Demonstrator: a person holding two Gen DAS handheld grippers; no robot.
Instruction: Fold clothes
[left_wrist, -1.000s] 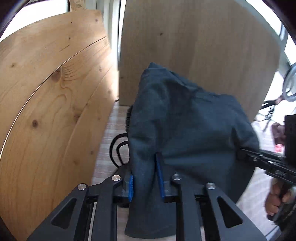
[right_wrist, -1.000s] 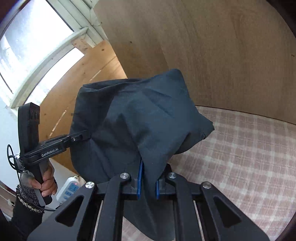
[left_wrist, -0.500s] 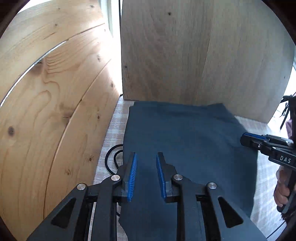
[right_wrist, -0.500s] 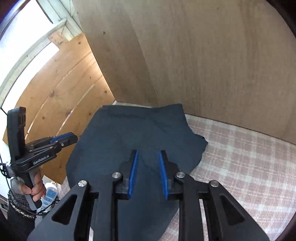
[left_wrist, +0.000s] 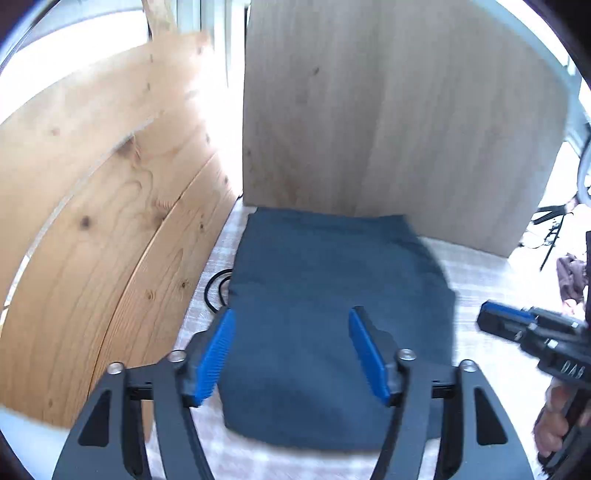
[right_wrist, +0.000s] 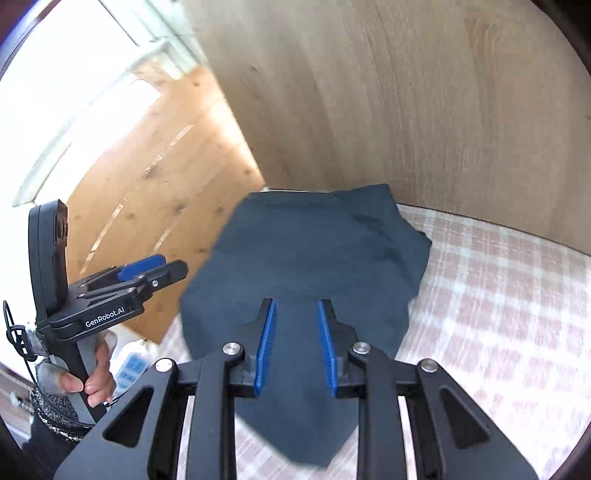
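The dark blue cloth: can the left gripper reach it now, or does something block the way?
Probably yes. The left gripper is open just above the dark blue cloth, with nothing between them.

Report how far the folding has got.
Done: the dark garment lies folded flat on the checked cloth. In hand: nothing; left gripper and right gripper both open above it. Left: its right edge looks bunched, so perhaps tidying or another fold.

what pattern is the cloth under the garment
Pink-and-white check tablecloth, clearest in the right wrist view.
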